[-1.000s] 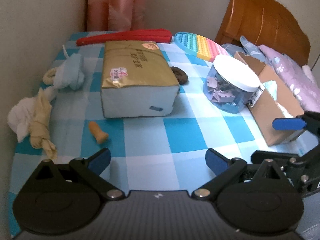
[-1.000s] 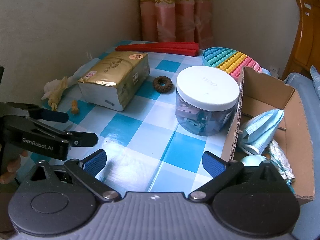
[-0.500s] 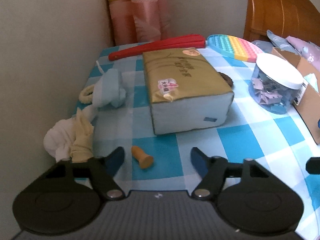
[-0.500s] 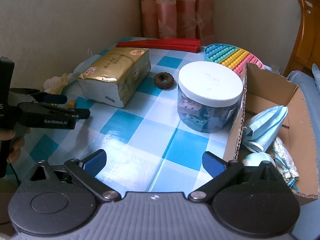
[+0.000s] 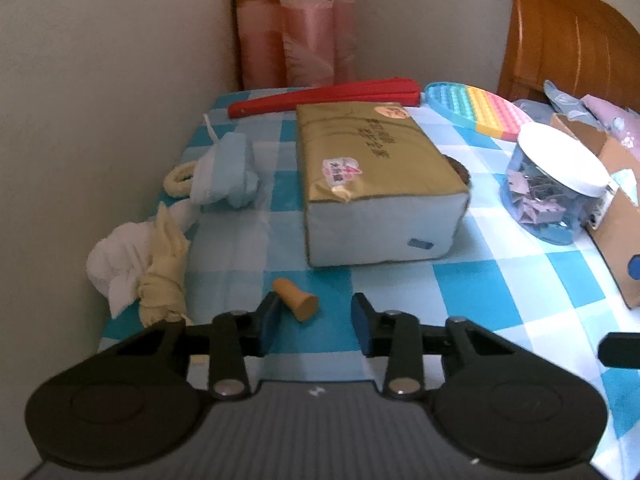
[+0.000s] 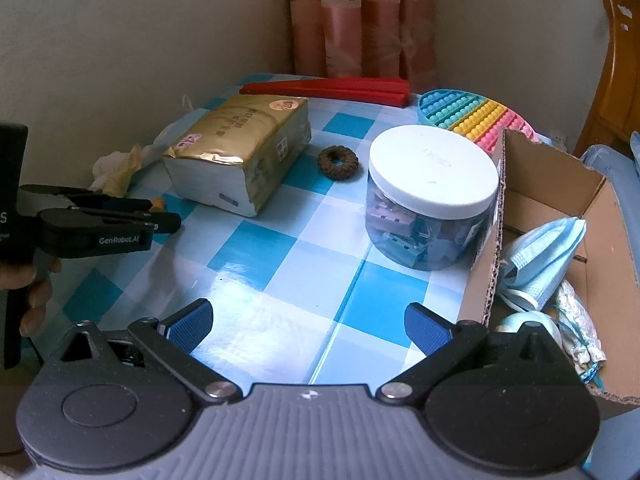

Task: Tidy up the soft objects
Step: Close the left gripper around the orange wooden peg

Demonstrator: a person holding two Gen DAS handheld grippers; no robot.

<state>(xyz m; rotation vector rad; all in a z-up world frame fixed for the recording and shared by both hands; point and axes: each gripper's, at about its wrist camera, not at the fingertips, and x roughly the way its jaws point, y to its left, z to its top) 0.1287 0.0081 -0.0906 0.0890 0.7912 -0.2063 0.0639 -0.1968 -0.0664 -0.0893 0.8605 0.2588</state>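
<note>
A small orange foam earplug (image 5: 295, 299) lies on the blue checked tablecloth (image 5: 460, 280). My left gripper (image 5: 314, 318) is open, its jaws narrowed on either side of the earplug, not touching it. It also shows in the right wrist view (image 6: 160, 216). A knotted cream and white cloth (image 5: 160, 276) and a light blue cloth bundle (image 5: 226, 172) lie at the left edge. My right gripper (image 6: 308, 324) is open and empty above the table's front. A cardboard box (image 6: 560, 184) at the right holds a blue face mask (image 6: 544, 248).
A gold tissue pack (image 5: 372, 176) sits mid-table with a brown hair tie (image 6: 338, 162) beside it. A clear jar with a white lid (image 6: 434, 196), a rainbow pop mat (image 6: 472, 116) and a red folded fan (image 5: 324, 98) stand further back. A wall runs along the left.
My left gripper has swung left and forward to the earplug, and its jaws have narrowed around it. The right gripper has stayed nearly still.
</note>
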